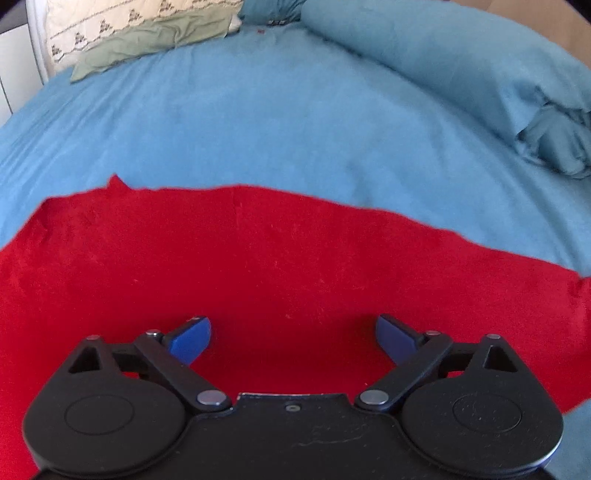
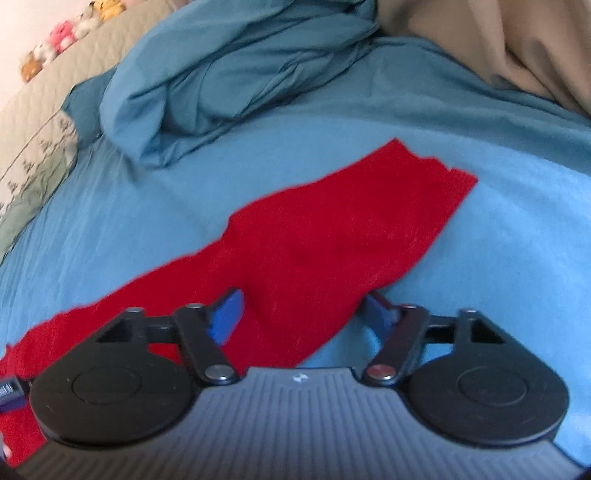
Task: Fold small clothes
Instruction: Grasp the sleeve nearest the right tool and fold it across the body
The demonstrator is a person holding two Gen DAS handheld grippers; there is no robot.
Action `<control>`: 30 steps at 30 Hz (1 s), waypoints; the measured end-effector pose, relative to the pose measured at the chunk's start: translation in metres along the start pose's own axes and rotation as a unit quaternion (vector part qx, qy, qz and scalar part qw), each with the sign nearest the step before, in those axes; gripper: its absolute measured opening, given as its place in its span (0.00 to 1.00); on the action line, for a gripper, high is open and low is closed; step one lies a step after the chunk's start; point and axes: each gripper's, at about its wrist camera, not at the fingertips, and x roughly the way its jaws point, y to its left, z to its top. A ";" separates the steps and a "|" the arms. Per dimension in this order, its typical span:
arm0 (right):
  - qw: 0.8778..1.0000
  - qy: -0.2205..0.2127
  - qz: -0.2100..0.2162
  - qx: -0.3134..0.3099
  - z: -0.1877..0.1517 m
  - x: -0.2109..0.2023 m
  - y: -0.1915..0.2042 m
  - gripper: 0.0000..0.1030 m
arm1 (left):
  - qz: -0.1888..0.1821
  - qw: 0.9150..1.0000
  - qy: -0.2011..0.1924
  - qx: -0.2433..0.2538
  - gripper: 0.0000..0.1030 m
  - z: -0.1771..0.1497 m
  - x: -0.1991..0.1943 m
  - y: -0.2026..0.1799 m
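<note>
both released, jaws spread wide: left gripper (image 1: pixel 293 334) over the near part of the red garment (image 1: pixel 258 266) lying flat on the blue sheet (image 1: pixel 258 122), right gripper (image 2: pixel 301 308) over its near right edge.

A solid red garment (image 1: pixel 258 266) lies on a bed sheet (image 1: pixel 277 122) of light blue. Darker teal bedding (image 2: pixel 221 74) is bunched at the bed's far edge, beside a cream quilt (image 1: pixel 122 18) stitched with small dark motifs. Each black claw (image 1: pixel 293 338) (image 2: pixel 301 314) carries blue pads (image 1: pixel 190 341).
</note>
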 end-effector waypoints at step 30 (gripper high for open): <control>0.839 0.076 0.371 -0.390 -0.201 -0.061 0.405 0.21 | 0.109 0.987 -0.069 -0.100 1.00 -0.044 -0.133 0.273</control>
